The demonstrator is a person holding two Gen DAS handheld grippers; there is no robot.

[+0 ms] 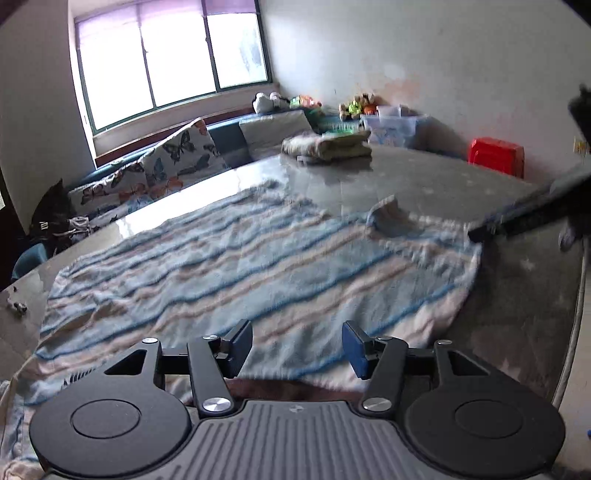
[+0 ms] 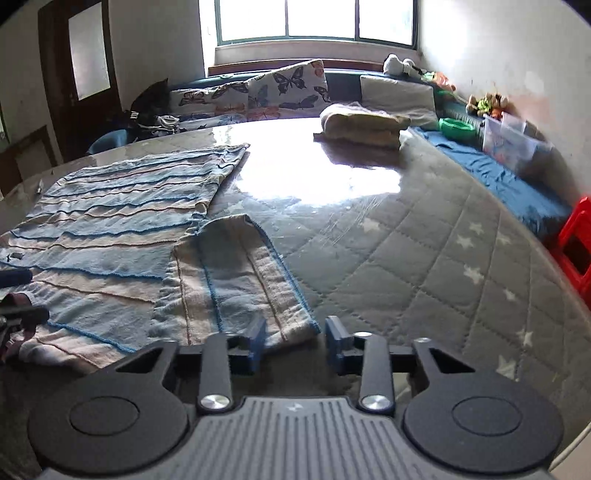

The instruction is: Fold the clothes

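A striped garment (image 2: 110, 236) lies spread on the glossy, star-quilted counter (image 2: 424, 236), folded clothes (image 2: 364, 125) at 12 o'clock. Beyond stand a window (image 2: 314, 18) and butterfly cushions (image 2: 284, 90). Left tool (image 1: 297, 349) and right tool (image 2: 295, 341) both gape, released.

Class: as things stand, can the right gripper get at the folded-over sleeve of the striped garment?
Probably yes. The right gripper is open, and the sleeve's cuff end lies flat on the table just ahead of its fingertips, with nothing between them.
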